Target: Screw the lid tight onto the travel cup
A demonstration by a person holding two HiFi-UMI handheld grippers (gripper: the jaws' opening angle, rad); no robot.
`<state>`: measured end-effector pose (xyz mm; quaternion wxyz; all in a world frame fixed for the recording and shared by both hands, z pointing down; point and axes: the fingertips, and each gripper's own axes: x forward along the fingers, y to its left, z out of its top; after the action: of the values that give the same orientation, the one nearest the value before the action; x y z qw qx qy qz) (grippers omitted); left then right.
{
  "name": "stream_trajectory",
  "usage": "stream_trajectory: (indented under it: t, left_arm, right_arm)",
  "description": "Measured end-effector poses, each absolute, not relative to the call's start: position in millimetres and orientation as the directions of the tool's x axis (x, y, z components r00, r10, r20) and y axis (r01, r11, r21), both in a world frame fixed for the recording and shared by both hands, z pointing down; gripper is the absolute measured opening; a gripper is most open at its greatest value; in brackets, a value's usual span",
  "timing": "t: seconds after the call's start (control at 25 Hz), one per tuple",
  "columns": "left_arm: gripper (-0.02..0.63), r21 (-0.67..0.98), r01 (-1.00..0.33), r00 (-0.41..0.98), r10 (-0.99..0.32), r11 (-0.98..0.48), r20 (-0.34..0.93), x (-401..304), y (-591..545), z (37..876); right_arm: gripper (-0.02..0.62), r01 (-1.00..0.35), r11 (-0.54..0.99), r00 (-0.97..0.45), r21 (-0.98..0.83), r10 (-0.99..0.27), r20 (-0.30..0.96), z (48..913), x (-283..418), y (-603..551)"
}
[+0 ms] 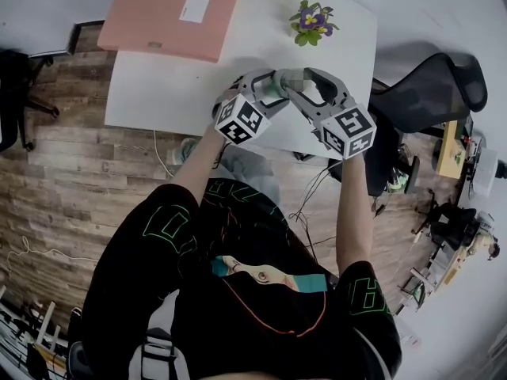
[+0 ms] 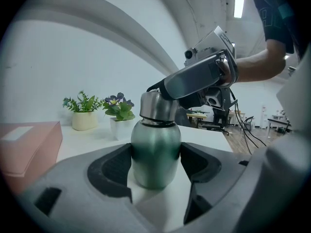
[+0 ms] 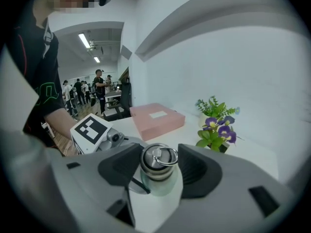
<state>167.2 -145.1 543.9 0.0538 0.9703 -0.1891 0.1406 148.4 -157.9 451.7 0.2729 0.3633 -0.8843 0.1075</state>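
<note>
A green metal travel cup (image 2: 155,152) stands upright on the white table (image 1: 158,93), and my left gripper (image 2: 155,161) is shut on its rounded body. On the cup's neck sits the silver lid (image 3: 158,165), which has a ring on top. My right gripper (image 3: 159,166) comes down at it from above, its pads against both sides of the lid. In the left gripper view the right gripper (image 2: 194,81) reaches in from the right over the lid (image 2: 156,106). From the head view both grippers meet at the cup (image 1: 277,88) near the table's front edge.
A flat pink box (image 1: 174,10) lies at the table's far left. A potted purple flower (image 1: 311,22) stands behind the cup, with a green plant in a pale pot (image 2: 83,113) beside it. A black office chair (image 1: 432,89) is right of the table. People stand far back in the room.
</note>
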Motion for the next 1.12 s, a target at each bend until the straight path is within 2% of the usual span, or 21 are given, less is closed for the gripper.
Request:
stream_trajectory:
  t: [0.2,0.44,0.64,0.84,0.92,0.96,1.12]
  left_arm:
    - [0.327,0.052,-0.384,0.888,-0.353,-0.922,0.294,167,-145,544]
    - [0.327,0.053,-0.386,0.887,-0.355,-0.921,0.297,167,-145,544]
    - [0.327,0.054,-0.390,0.885,-0.359,-0.919,0.297,167,-145,545]
    - [0.327,0.060,-0.395,0.884,-0.361,-0.917,0.296,167,-144,544]
    - [0.327,0.062,-0.394,0.885,-0.360,-0.917,0.296,167,-145,544]
    - [0.327,0.062,-0.394,0.885,-0.360,-0.917,0.296,167,-145,544]
    - [0.327,0.064,-0.393,0.885,-0.358,-0.918,0.296,167,-145,545]
  right_arm:
    - [0.249,-0.807,0.591,-0.509,-0.011,-0.685,0.521,451,152,-159]
    - [0.247,-0.940,0.333,-0.331,-0.077,-0.827,0.455,451,160,-158]
    - [0.250,-0.975,0.215,-0.212,-0.048,-0.859,0.466,454,161,-157]
    - [0.259,-0.969,0.244,-0.234,-0.042,-0.848,0.476,457,160,-155]
    - [0.313,-0.961,0.275,-0.259,-0.038,-0.837,0.483,458,161,-156]
    - [0.318,-0.956,0.289,-0.275,-0.046,-0.834,0.478,457,162,-158]
    - [0.345,-0.903,0.422,-0.409,-0.083,-0.784,0.467,450,154,-157]
